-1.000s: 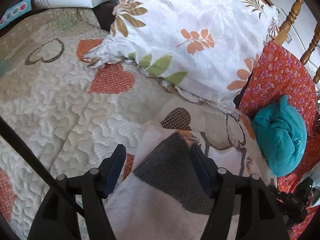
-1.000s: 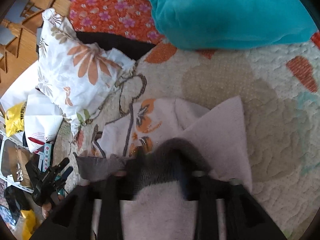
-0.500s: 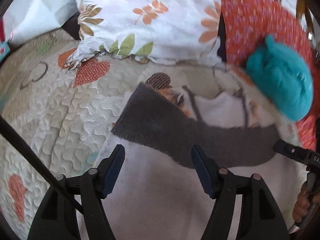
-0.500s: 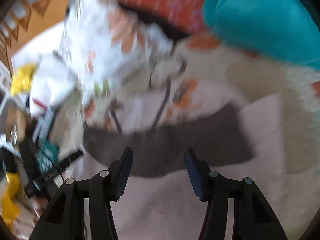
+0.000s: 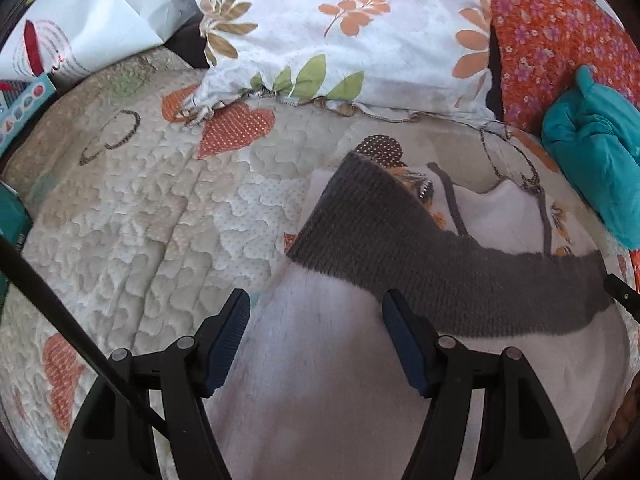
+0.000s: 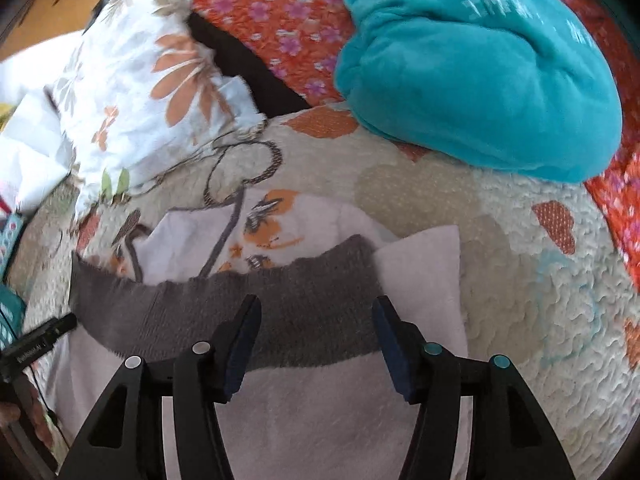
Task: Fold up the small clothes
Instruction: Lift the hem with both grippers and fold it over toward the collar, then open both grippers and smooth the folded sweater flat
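Garment: we locate the pale pink sweater (image 5: 340, 392) with its grey ribbed band (image 5: 400, 248) spread on the quilted bed cover (image 5: 140, 208), directly below and ahead of both tools.

Band axis: we read the grey band's long axis as running crosswise in front of both tools, from its raised corner near the left tool to the end nearest the right tool (in the right wrist view it spans nearly the full width of the garment (image 6: 320, 400)).

Left gripper (image 5: 316, 336): jaws apart, nothing clamped; pink fabric lies under the gap and the band begins just beyond the right-hand pad.

Right gripper (image 6: 316, 336): jaws apart and have just been opening slightly; the grey band (image 6: 224, 312) lies beneath the gap, and we see no pad pressing on it.

Nearer hand: we judge each tool nearest to its own end of the band; the left one stands closest to the upturned corner.

Underlayer: a white printed garment (image 6: 280, 224) with orange motifs lies partly beneath the band's far edge.

Surroundings: a leaf-print pillow (image 5: 340, 32) and a teal fleece bundle (image 6: 480, 80) sit beyond, well apart from the sweater.

Next move (our judgement): we expect each tool to travel forward toward the band and close on its own end before the fold.
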